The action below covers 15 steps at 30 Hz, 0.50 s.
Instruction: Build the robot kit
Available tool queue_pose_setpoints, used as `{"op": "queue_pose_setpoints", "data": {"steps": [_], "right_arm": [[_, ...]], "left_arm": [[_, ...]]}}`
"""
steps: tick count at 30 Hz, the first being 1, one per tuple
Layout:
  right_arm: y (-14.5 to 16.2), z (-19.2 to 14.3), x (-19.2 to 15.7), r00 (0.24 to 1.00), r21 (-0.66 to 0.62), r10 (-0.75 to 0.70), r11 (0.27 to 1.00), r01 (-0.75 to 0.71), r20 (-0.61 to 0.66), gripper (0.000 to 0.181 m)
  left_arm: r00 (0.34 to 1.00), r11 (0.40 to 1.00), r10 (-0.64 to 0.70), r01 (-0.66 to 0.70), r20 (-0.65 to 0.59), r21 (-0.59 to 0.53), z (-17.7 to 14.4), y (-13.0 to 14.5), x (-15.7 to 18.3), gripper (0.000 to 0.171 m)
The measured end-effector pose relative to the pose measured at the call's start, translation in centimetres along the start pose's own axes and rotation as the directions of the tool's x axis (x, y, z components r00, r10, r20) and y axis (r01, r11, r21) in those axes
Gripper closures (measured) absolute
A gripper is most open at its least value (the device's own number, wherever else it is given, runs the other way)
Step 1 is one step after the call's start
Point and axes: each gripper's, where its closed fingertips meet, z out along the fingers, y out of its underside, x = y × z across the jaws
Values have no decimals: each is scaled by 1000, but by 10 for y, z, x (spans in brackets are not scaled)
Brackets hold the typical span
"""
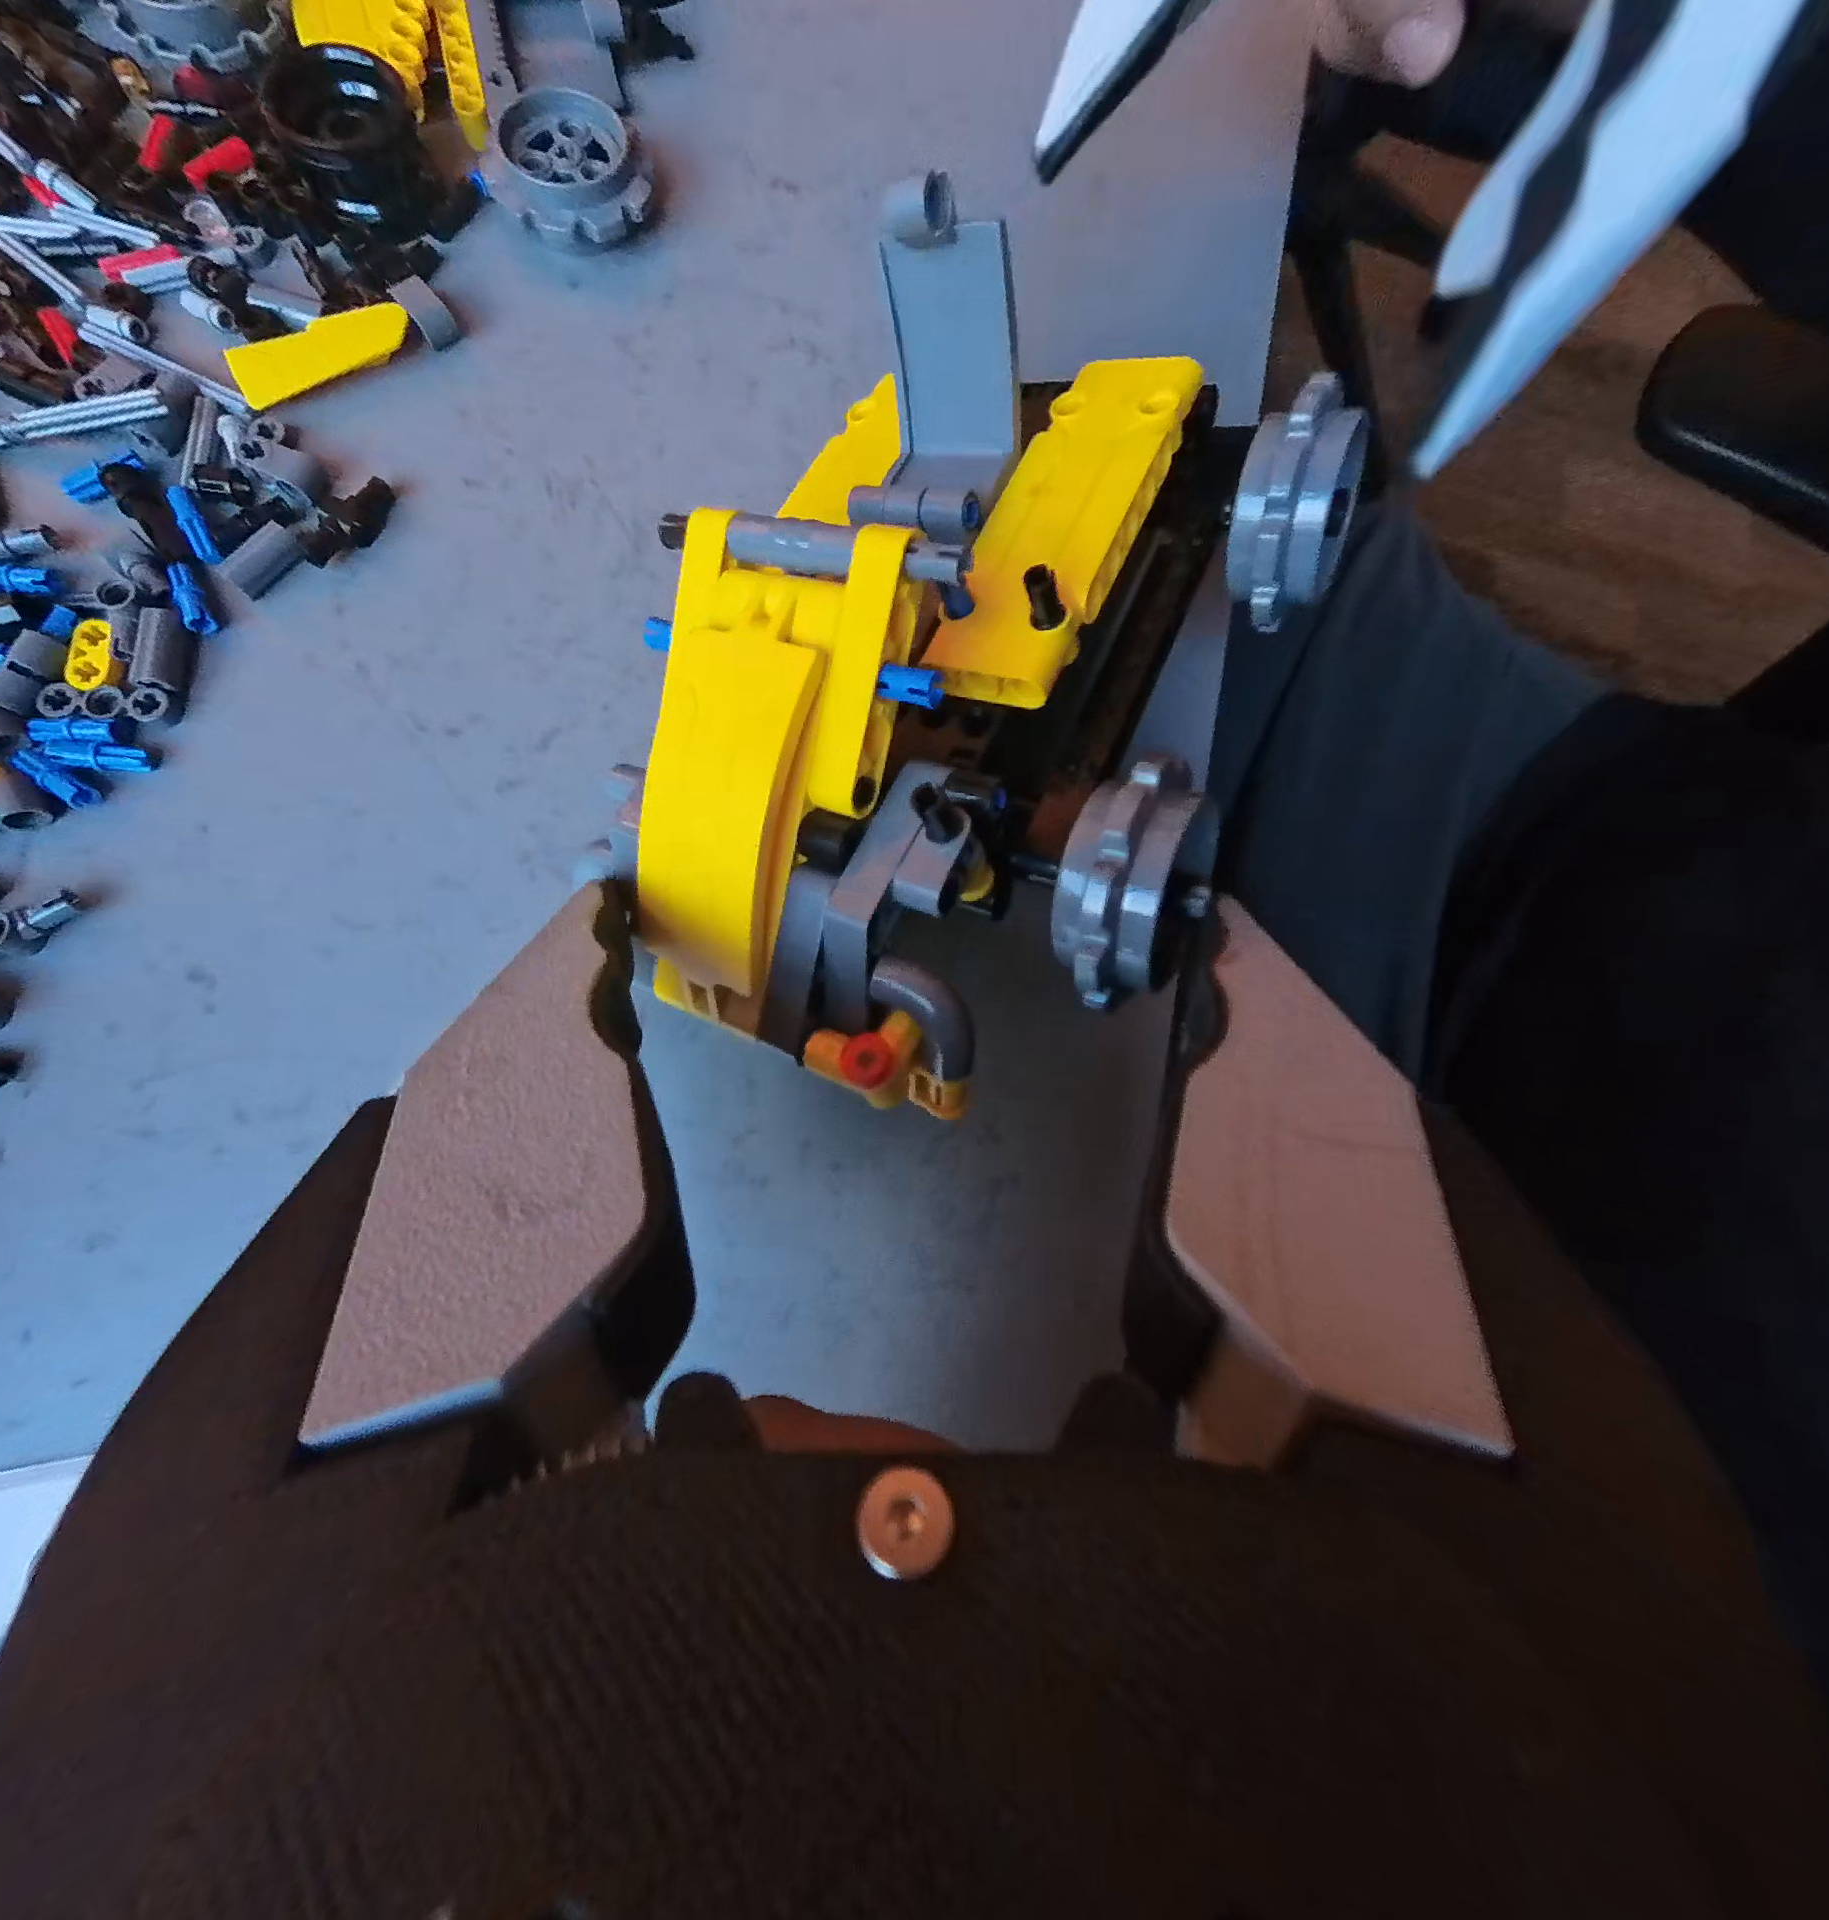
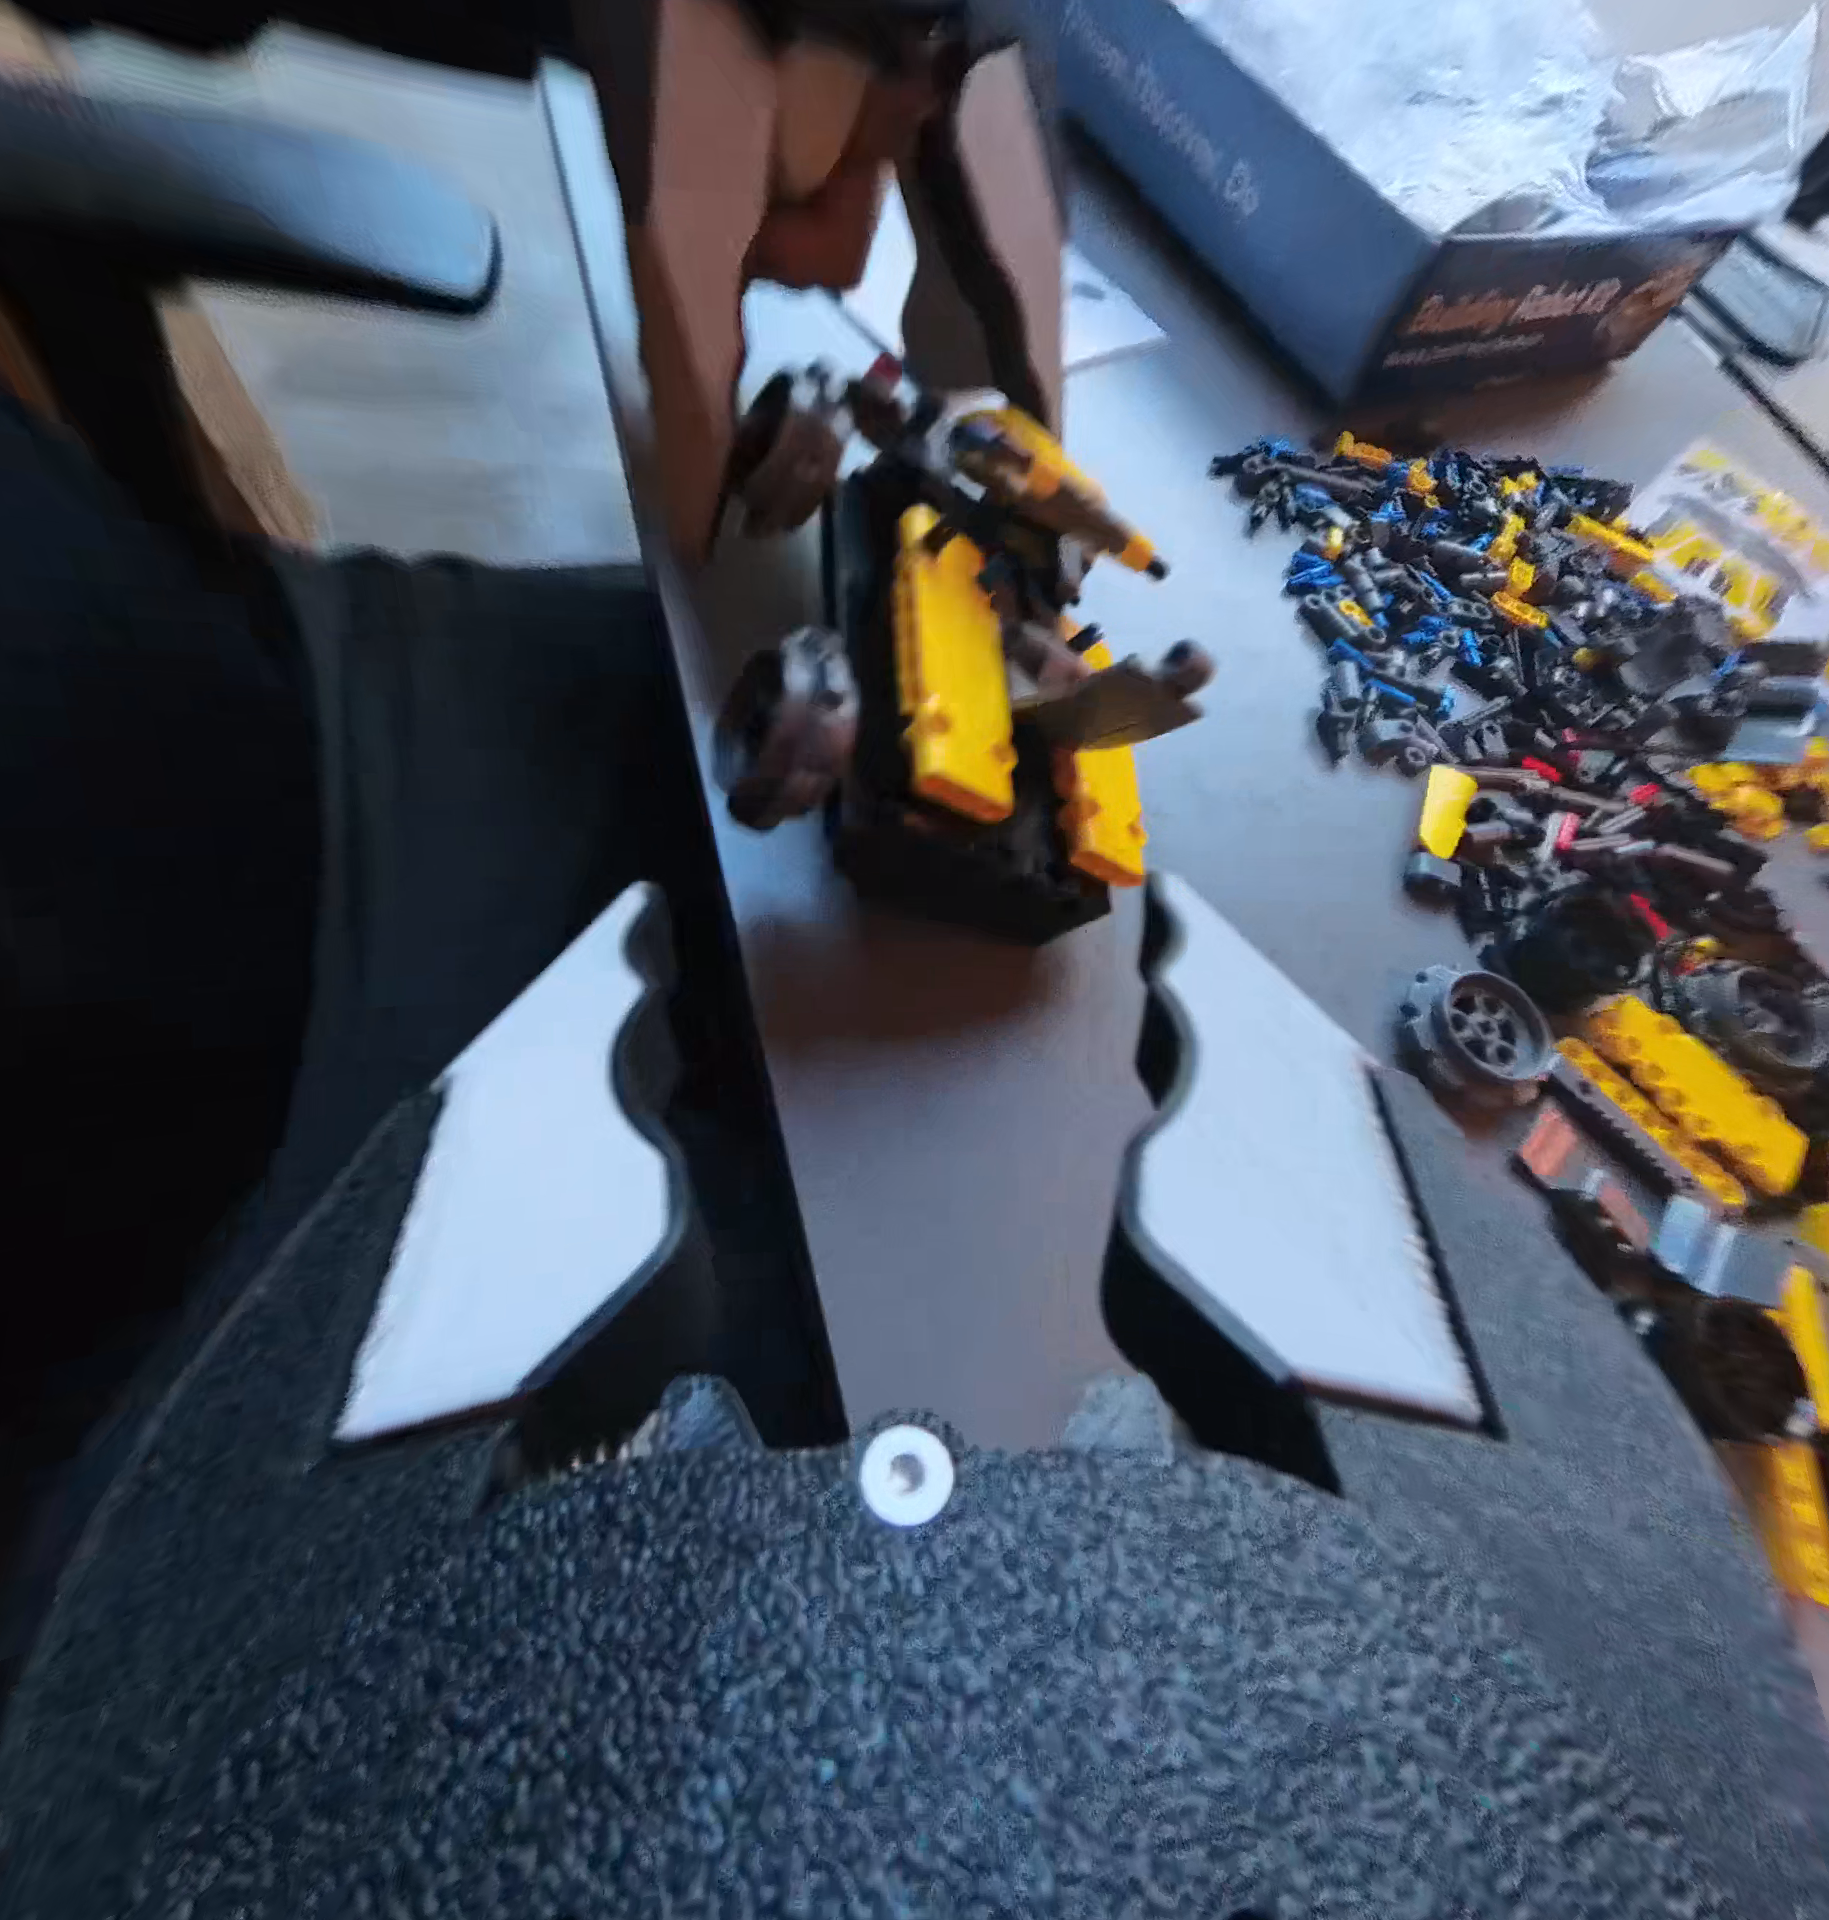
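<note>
A yellow and black brick-built vehicle model (image 1: 744, 748) stands at the edge of the grey table (image 1: 422, 935). It has two grey wheel hubs (image 1: 1294, 499) on one side and a grey curved panel (image 1: 951, 332) sticking up. My left gripper (image 1: 905, 925) is spread wide around the model's near end, one fingertip against the yellow panel, the other against a hub's axle. In the right wrist view the model (image 2: 951, 675) lies just ahead of my right gripper (image 2: 905, 894), which is open and empty over the table edge. The left gripper (image 2: 868, 468) straddles the model's far end.
A heap of loose small pieces (image 1: 89, 582) covers the table's left; it shows on the right in the right wrist view (image 2: 1512, 675). A loose grey hub (image 1: 572, 156) and black tyre (image 1: 338, 114) lie far off. A dark box (image 2: 1409, 239) stands behind. A person's dark clothing (image 1: 1512, 935) lies beyond the edge. The right tips stand about 12 cm off the loose grey hub (image 1: 572, 156). Seen from the right wrist view (image 2: 1477, 1016) as well.
</note>
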Motion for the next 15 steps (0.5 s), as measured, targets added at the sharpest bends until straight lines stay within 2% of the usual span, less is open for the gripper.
{"op": "queue_pose_setpoints", "data": {"steps": [1,2,3,4,5,6,7,10,12,14,15], "right_arm": [[5,3,-1,997,-35,-61,998,59,-43,90],[9,8,2,988,-78,-117,991,110,-104,99],[10,12,12,967,-117,-174,981,154,-185,117],[6,18,17,945,-130,-226,971,200,-236,123],[0,25,18,932,-128,-262,963,236,-249,127],[-6,32,20,926,-128,-280,958,255,-254,140],[-11,37,19,929,-115,-280,959,259,-241,143],[-18,41,22,974,-24,-131,991,129,-184,144],[-18,35,24,993,54,10,999,-4,-115,145],[-15,29,25,991,76,133,988,-131,-21,145],[-14,27,26,981,72,191,978,-194,38,145]], "left_arm": [[1000,1000,-12,12,-15,0,-1,-1,0,68],[999,1000,-28,28,-35,0,-2,-2,-1,68],[997,999,-46,46,-56,-1,-3,-4,-1,68],[995,998,-62,62,-77,-6,-4,-5,-1,68],[992,997,-80,79,-97,-11,-5,-7,-2,69],[988,995,-101,101,-117,-12,-5,-9,-3,69],[983,992,-127,127,-129,-7,-6,-12,-4,69],[978,975,-203,207,-53,85,-8,-21,-10,66],[980,958,-184,164,69,236,-16,-28,-4,69],[963,931,-156,69,220,359,-28,-30,1,89],[950,924,-151,37,275,380,-31,-28,2,96]]}}
